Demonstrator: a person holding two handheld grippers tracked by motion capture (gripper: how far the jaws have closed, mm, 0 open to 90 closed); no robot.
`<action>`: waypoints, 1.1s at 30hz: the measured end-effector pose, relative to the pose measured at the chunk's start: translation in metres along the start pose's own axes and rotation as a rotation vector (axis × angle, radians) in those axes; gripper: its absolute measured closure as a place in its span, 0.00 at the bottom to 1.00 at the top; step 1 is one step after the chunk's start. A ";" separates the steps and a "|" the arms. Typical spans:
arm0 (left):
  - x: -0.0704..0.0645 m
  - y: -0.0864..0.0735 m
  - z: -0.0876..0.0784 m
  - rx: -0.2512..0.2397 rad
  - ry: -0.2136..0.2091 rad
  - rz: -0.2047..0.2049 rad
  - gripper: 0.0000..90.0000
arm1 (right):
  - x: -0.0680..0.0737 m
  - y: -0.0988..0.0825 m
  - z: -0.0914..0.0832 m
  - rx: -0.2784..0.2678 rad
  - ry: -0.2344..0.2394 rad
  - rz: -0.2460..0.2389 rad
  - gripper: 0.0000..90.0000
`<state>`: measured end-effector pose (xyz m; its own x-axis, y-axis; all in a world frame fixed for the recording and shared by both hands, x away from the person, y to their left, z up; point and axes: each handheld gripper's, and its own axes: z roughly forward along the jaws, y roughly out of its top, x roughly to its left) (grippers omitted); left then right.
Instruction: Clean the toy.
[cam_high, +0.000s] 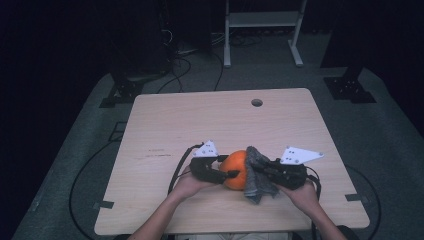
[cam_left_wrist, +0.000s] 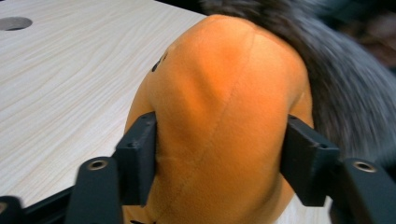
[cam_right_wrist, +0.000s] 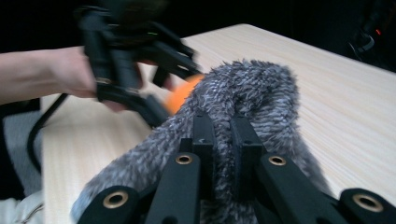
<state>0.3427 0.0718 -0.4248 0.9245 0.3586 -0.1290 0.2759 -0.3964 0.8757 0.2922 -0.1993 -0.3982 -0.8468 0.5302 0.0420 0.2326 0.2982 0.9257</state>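
Plush (cam_left_wrist: 219, 116) orange, mid-surface (cam_high: 165, 125), black mark on it too blurry for me to read | left hand-held gripper (cam_left_wrist: 219, 154) squeezing its sides | right hand-held gripper (cam_right_wrist: 223, 140) pinched narrow on fuzzy grey cloth (cam_right_wrist: 252, 93) draped against plush

Tabletop (cam_high: 165, 125): pale wood-look laminate w/ fine grain lines, smooth, matt. Orange toy (cam_left_wrist: 219, 107): soft plush cloth, short nap, matt, w/ a stitched seam down the middle. Grey cloth (cam_right_wrist: 252, 88): shaggy, fuzzy pile, rough-looking, matt. Left hand-held gripper (cam_left_wrist: 217, 158): jaws of black plastic, matt, w/ brass-look metal eyelets at the joints. Right hand-held gripper (cam_right_wrist: 222, 140): same black matt plastic and brass-look eyelets. Floor (cam_high: 380, 140): grey carpet, matt, coarse.
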 end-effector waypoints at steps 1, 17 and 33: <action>-0.002 0.001 0.001 0.004 0.002 0.014 0.43 | 0.008 0.005 0.003 0.008 -0.007 -0.042 0.91; -0.008 0.001 0.002 0.026 -0.012 0.041 0.40 | -0.013 -0.005 -0.008 0.041 -0.076 -0.017 0.91; -0.023 0.000 0.006 0.046 0.032 0.142 0.45 | 0.001 0.024 0.016 0.065 -0.013 -0.085 0.92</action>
<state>0.3227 0.0588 -0.4246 0.9465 0.3226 0.0106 0.1550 -0.4832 0.8617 0.3044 -0.1787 -0.3817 -0.8585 0.5111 -0.0409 0.1913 0.3934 0.8993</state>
